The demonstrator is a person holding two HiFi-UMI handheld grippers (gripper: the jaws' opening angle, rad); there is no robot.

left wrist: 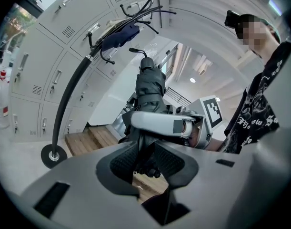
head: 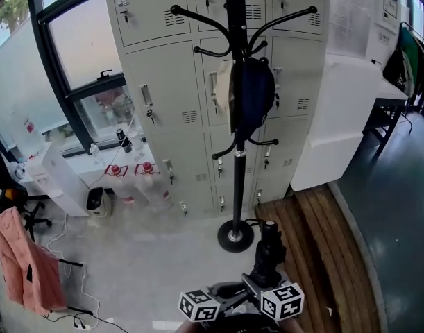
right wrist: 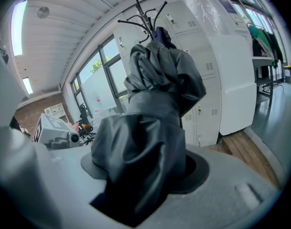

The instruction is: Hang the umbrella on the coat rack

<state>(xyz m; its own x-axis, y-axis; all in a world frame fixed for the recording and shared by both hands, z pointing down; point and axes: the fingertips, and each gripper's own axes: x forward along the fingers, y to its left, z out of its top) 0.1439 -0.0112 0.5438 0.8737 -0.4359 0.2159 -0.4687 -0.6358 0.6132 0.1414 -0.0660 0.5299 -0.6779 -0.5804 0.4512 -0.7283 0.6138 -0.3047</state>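
The left claw [left wrist: 144,163] is clenched on a black folded cloth umbrella [head: 270,250]. The umbrella goes right between its two dark ribbed pads [left wrist: 120,162], and both pads press on the cloth. From the left claw the umbrella sticks up and away, with its thin tip at the far end.

The right claw [right wrist: 145,171] grips the same umbrella too. The crumpled black cloth fills the space between its jaws and bulges out over them. In the left gripper view the right claw crosses just beyond the left claw and wraps the umbrella a bit higher up. The two claws are close together, side by side, at the bottom of the head view.

The umbrella is not on a hook. It is in both claws, out in the air.

A tall black metal coat rack [head: 236,186] with curved hooks and a round foot stands in front of the claws, near but apart from them. A dark blue bag [head: 255,99] hangs on it, up above the claws.

Behind the rack is a wall of cream metal lockers [head: 163,82]. A brown wooden floor strip [head: 309,241] lies just to the right of the right claw. A pink cloth [head: 21,255] hangs far off to the left of the left claw.

A person in a black shirt with white print [left wrist: 259,109] stands behind the right claw.
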